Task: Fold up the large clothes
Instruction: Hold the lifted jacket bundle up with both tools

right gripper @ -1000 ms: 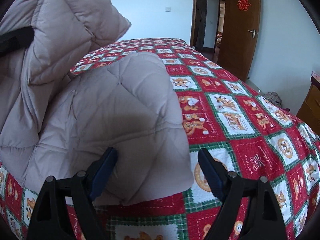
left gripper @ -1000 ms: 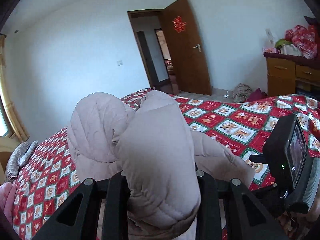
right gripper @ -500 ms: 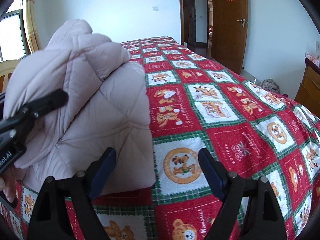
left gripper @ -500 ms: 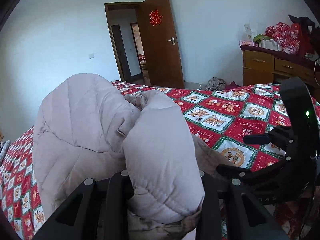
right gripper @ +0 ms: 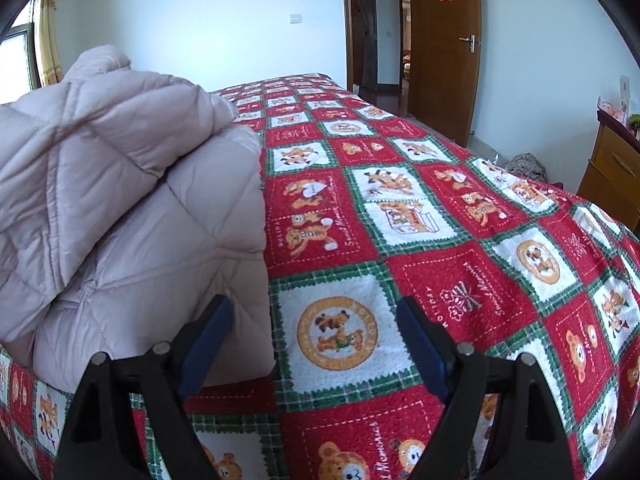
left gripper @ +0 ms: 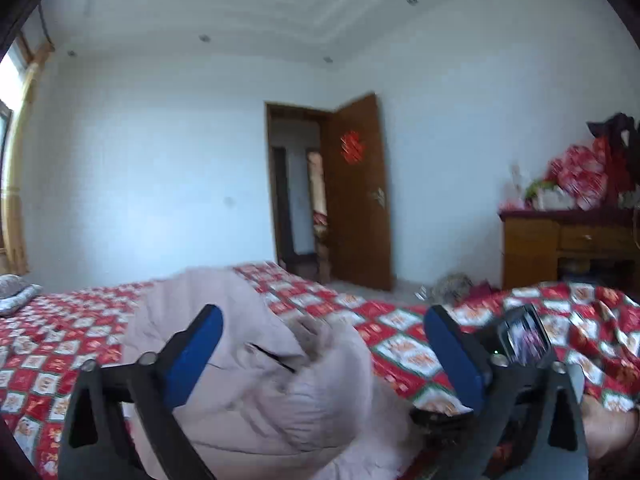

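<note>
- The left tool (left gripper: pixel 320 354) is opening, its blue pads clear of the pale quilted coat (left gripper: pixel 256 368), which bulges up between and beyond them.
- The right tool (right gripper: pixel 316 344) stands wide and empty over the bed (right gripper: pixel 460 240); the coat's folded edge lies just beside its left pad.
- The coat sits bunched near the bed's near edge, on the left side; the left tool is nearer.
- A pillow (left gripper: pixel 16 300) lies at the far corner; nothing blocks the coat.

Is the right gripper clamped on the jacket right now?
No. In the right wrist view the right gripper stands open over the bedspread, with the pink jacket only beside its left finger.
</note>
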`<state>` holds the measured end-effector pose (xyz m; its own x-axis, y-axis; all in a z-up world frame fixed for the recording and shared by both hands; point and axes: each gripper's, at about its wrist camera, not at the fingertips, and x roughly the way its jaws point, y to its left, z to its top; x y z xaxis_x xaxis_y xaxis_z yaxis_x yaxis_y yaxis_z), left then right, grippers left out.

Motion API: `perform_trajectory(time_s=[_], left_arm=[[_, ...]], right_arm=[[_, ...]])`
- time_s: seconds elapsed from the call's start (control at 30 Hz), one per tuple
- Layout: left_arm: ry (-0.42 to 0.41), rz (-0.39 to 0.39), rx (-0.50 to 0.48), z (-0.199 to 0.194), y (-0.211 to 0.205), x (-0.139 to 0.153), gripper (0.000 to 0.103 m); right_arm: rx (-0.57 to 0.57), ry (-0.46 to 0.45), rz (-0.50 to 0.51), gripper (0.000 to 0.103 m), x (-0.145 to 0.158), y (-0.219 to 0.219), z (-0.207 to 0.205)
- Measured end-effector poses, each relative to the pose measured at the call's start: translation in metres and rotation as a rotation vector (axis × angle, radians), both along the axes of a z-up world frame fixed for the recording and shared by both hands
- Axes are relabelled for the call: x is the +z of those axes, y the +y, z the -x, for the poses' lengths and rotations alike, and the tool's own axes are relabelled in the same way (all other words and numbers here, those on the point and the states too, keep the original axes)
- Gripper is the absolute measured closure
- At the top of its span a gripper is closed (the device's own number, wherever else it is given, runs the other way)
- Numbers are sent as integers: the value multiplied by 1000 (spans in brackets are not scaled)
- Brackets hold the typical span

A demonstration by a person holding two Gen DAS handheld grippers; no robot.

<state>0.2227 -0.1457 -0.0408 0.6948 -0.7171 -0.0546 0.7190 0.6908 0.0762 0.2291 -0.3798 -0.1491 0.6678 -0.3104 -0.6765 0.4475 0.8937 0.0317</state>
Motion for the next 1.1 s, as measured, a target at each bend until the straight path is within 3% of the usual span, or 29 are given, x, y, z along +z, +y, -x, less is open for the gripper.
perform_trajectory(time_s=[0.1, 0.13, 0.23, 0.3, 0.37, 0.47, 0.57, 0.63, 0.93, 1.1], left_arm=[[22, 41, 194, -36, 31, 4, 1], [75, 52, 265, -59, 42, -1, 1], [351, 69, 400, -137, 67, -32, 1], [496, 59, 408, -173, 73, -56, 1], [577, 26, 351, -191, 63, -74, 1], [534, -36, 234, -180, 33, -74, 1], [436, -217, 153, -159, -19, -75, 1], [390, -291, 133, -148, -41, -80, 1], [367, -309, 147, -150, -61, -100, 1], [367, -313, 151, -150, -67, -102, 1]], right_arm=[[0, -5, 4, 17, 0, 1, 0], [1, -8, 5, 17, 0, 2, 0], [3, -16, 11, 17, 1, 5, 1], [4, -18, 15, 17, 3, 6, 2], [9, -18, 26, 17, 4, 8, 2], [7, -20, 37, 17, 8, 5, 2], [-13, -30, 46, 17, 13, -2, 4], [-29, -38, 52, 17, 17, -7, 5], [-93, -109, 73, 18, 48, -20, 7], [-39, -157, 72, 39, 71, -6, -8]])
